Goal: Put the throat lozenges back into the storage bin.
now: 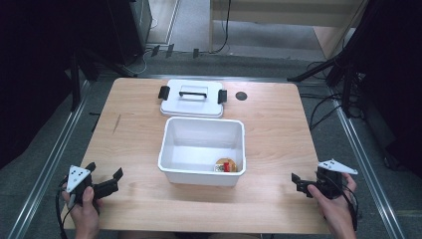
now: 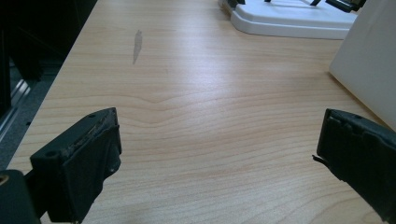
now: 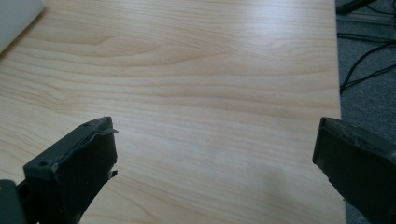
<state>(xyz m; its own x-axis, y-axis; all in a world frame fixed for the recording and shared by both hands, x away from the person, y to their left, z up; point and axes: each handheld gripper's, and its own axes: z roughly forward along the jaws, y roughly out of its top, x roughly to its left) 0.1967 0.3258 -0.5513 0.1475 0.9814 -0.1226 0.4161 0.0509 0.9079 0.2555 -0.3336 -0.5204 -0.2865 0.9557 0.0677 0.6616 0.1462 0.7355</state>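
Both grippers, left [image 1: 102,185] and right [image 1: 304,184], gape wide and empty at bottom corners; lid [image 1: 193,98] at upper centre risks being knocked off table's [image 1: 273,124] far edge by a careless reach past bin [image 1: 202,151].

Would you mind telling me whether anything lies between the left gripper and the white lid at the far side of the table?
Nothing visible does: bare table runs from the open left gripper to the white lid; the white bin stands to the side.

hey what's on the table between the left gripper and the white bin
Nothing: only bare wooden table separates the left gripper from the white bin, as the high view and the left gripper view show.
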